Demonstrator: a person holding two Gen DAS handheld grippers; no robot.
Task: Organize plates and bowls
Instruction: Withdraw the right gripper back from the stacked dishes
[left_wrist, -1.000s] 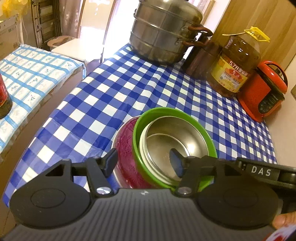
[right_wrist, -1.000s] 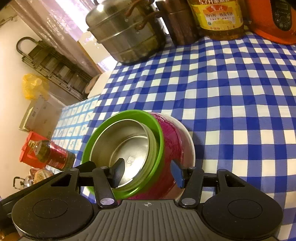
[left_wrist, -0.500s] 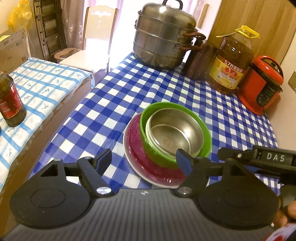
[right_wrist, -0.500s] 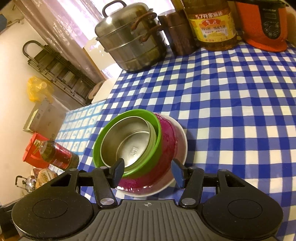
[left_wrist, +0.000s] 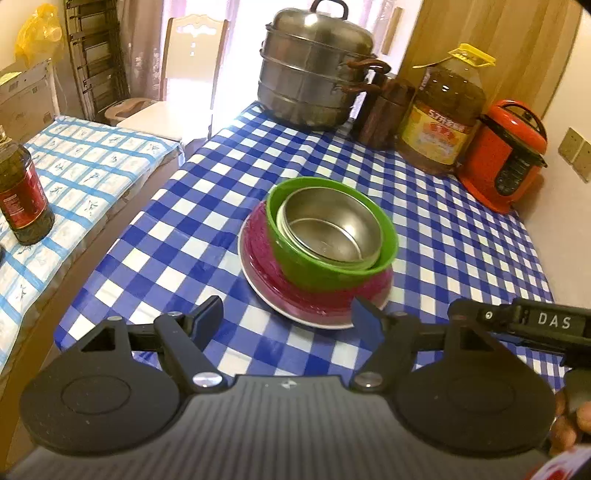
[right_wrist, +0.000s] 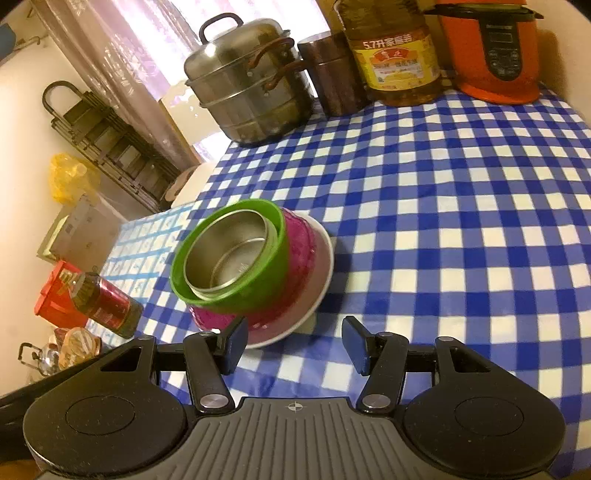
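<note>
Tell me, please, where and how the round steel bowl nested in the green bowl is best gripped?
Grip the round steel bowl by its thin rim, probably from above, one finger inside and one outside. It sits deep in the green plastic bowl, so its wall is covered; the gap looks widest at the far side.

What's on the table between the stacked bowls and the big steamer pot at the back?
Nothing: only bare checked tablecloth lies between the stack of bowls and the steamer pot, shown in both wrist views.
</note>
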